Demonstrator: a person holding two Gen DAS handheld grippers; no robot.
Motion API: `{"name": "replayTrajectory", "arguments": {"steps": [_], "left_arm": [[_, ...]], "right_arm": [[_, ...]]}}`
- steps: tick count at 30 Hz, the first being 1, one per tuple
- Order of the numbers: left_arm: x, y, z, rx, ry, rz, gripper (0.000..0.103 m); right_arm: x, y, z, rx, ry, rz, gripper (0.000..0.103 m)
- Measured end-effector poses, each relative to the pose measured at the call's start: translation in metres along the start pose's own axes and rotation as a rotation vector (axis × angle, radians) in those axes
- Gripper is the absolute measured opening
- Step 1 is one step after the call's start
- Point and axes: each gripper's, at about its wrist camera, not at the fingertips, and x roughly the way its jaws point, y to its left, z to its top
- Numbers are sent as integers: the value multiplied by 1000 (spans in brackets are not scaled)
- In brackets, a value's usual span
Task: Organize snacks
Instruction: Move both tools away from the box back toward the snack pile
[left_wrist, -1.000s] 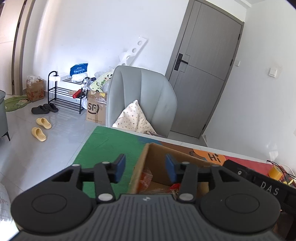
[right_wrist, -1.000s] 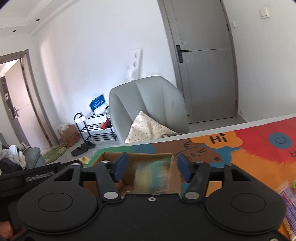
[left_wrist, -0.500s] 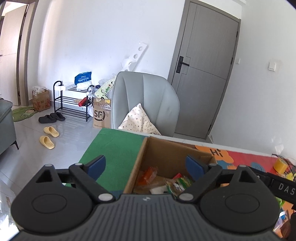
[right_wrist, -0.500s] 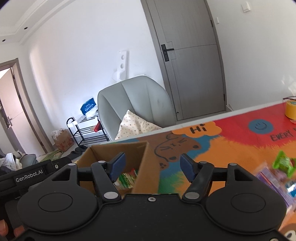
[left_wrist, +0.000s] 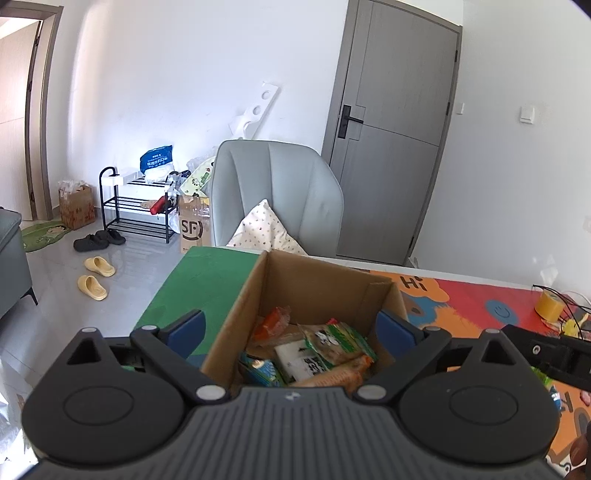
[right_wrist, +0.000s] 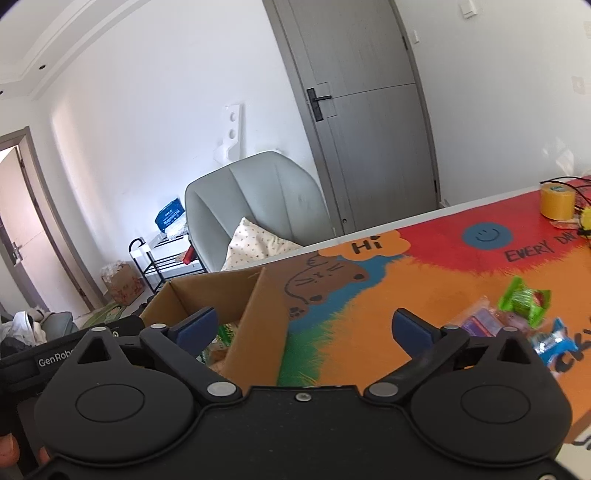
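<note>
An open cardboard box (left_wrist: 317, 280) stands on the colourful table mat and holds several snack packets (left_wrist: 325, 347). My left gripper (left_wrist: 291, 328) is open and empty, hovering above the box's near side. My right gripper (right_wrist: 304, 328) is open and empty, straddling the box's right wall (right_wrist: 258, 325). Loose snacks lie on the mat to the right in the right wrist view: a green packet (right_wrist: 522, 299), a purple packet (right_wrist: 480, 321) and a blue packet (right_wrist: 554, 341).
A yellow tape roll (right_wrist: 557, 201) and cables sit at the table's far right. A grey chair (left_wrist: 277, 195) with a cushion stands behind the table's far edge. A shoe rack (left_wrist: 136, 206) and slippers are on the floor to the left.
Both grippers opened wide. The right gripper let go of a snack packet over the box and swung right toward the loose snacks. The left gripper rose, showing the box's contents.
</note>
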Motion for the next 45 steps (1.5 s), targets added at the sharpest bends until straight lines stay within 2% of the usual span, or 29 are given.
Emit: {"name": "replayTrajectory", "arguments": {"steps": [11, 15, 26, 39, 45], "left_arm": [[-10, -33, -18, 9, 16, -45, 99], [-11, -49, -26, 3, 33, -74, 99], [-12, -98, -42, 60, 49, -151, 99], [-9, -145, -55, 88, 68, -180, 99], [-4, -171, -66, 139, 88, -195, 99]], "right_arm": [[-30, -42, -9, 43, 11, -70, 103], [-41, -57, -10, 45, 8, -122, 103], [-64, -103, -12, 104, -20, -203, 103], [-76, -149, -19, 159, -25, -250, 103], [-78, -169, -25, 193, -24, -263, 103]]}}
